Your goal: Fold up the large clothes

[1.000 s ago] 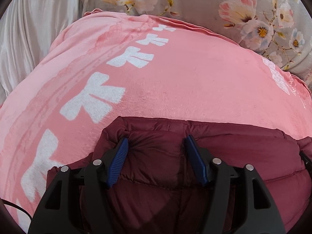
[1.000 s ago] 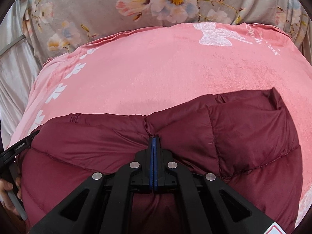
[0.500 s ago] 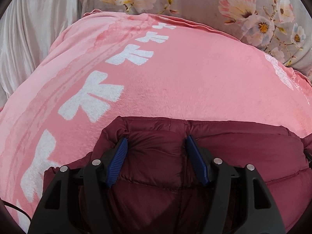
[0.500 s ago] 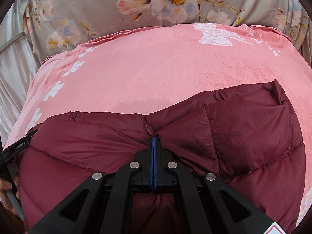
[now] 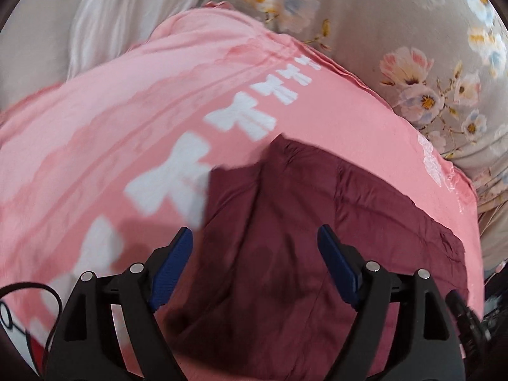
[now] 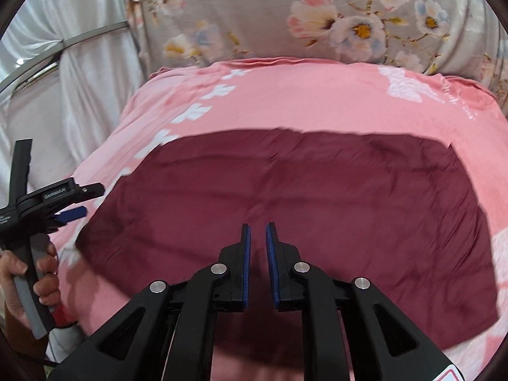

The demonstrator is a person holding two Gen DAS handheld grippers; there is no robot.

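The right wrist view takes in the whole dark maroon padded garment [image 6: 285, 216], lying folded flat across the middle of the pink blanket with white bow prints [image 6: 301, 95], its far edge running straight and parallel to the blanket's far edge. Only this view shows the person's hand [image 6: 22, 282] wrapped round the grey handle of the left gripper [image 6: 79, 206] at the blanket's left edge, its blue-padded tip hanging just off the garment's left corner.

The left wrist view sees only the garment's left part [image 5: 301, 222], blurred, so whether a fold stands up at its far corner is hard to say. It shows the row of white bows along the blanket's left side [image 5: 95, 127] and the grey floral sheet [image 5: 428, 79] past the far edge.

The left gripper [image 5: 255, 247] tilts downward over the garment, its jaws opening and well apart, nothing pinched. The right gripper [image 6: 257, 241] also tilts down over the garment's near edge, its jaws opening with a narrow gap, no cloth between them.
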